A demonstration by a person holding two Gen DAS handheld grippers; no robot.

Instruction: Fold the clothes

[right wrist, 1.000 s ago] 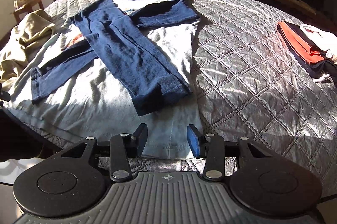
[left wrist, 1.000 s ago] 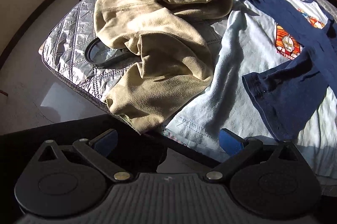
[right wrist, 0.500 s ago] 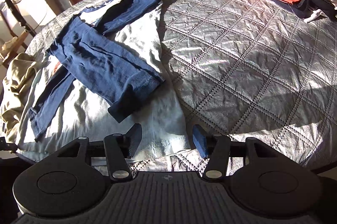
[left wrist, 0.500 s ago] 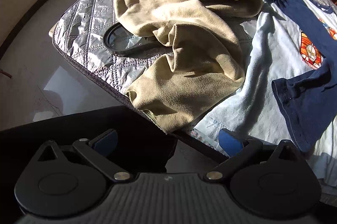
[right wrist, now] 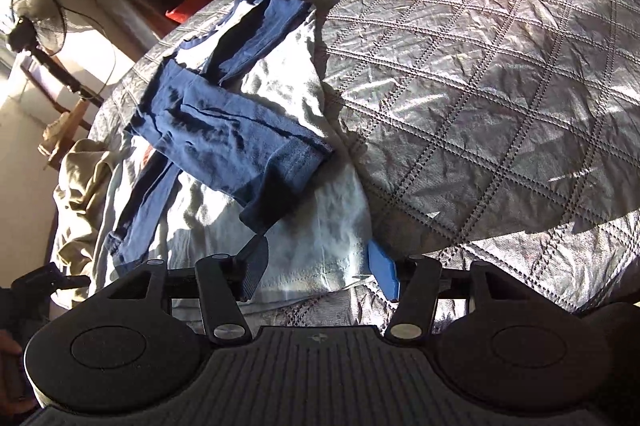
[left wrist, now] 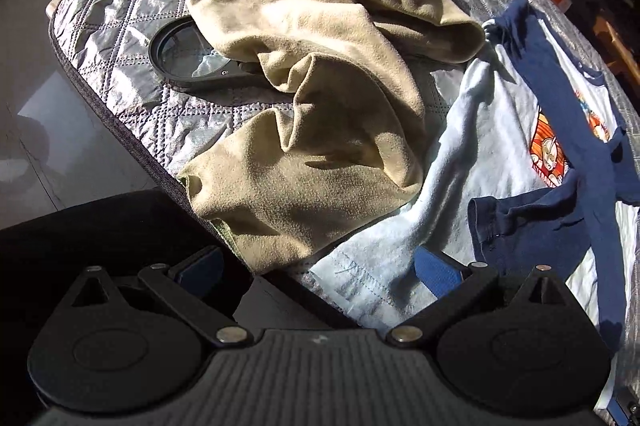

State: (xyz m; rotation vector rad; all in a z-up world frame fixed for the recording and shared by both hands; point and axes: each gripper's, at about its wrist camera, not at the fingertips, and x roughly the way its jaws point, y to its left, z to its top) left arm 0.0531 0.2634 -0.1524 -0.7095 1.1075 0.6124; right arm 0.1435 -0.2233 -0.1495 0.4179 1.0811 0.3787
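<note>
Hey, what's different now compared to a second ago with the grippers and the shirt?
Both grippers have closed in on the shirt's bottom hem. The right gripper's jaws are opening, straddling the hem without pinching; the left gripper stays open. Shirt and tan garment haven't shifted.

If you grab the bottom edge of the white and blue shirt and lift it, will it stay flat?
Probably not. The shirt looks thin and wrinkled, so it should droop. Its blue sleeves lie loose on top and may slide off. It looks light, so lifting should be easy.
</note>
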